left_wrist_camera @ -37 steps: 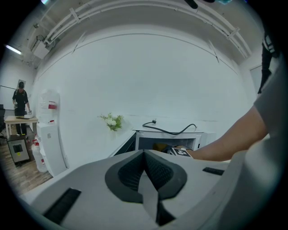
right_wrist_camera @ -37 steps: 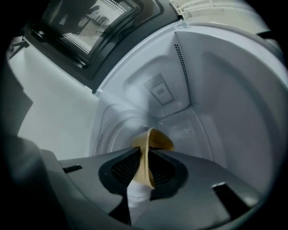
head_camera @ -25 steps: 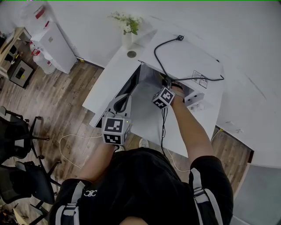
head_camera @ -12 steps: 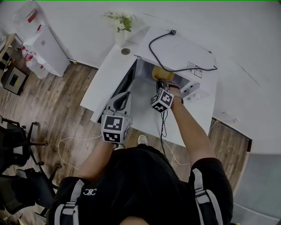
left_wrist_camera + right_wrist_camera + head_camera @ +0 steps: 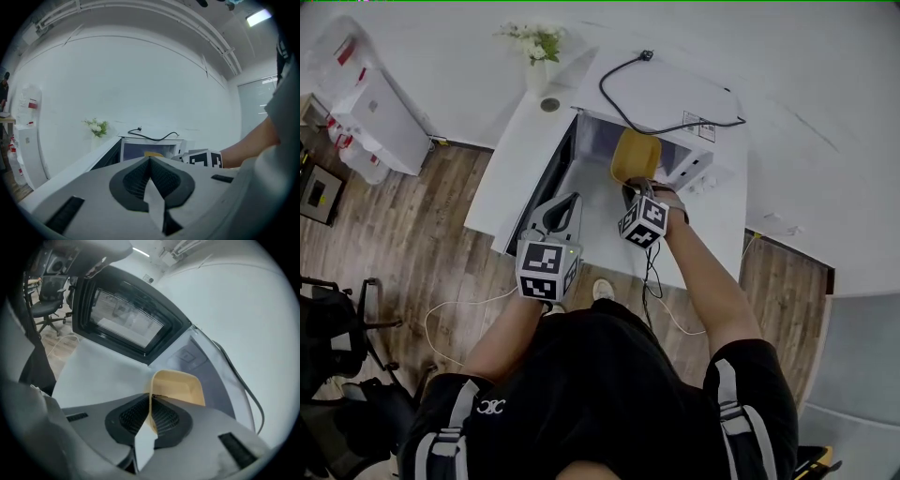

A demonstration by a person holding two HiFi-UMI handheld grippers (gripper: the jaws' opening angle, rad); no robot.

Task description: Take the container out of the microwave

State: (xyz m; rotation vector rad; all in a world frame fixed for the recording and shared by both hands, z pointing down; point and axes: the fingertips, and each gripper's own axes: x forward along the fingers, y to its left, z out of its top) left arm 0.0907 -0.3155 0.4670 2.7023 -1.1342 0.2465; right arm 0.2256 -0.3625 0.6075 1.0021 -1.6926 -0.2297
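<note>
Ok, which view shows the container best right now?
The right gripper view: the container is close, its rim and tan inside plain. The head view shows the container small, at the microwave's mouth. The left gripper view catches only a far sliver of it.

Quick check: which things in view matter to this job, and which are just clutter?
Job: container, held by the right gripper; microwave, door open.
Lying about: flower vase; black cable on the microwave; left gripper, shut and empty; office chair.

A flower vase (image 5: 536,77) stands on the white table (image 5: 504,183) (wood floor (image 5: 412,244) below).
</note>
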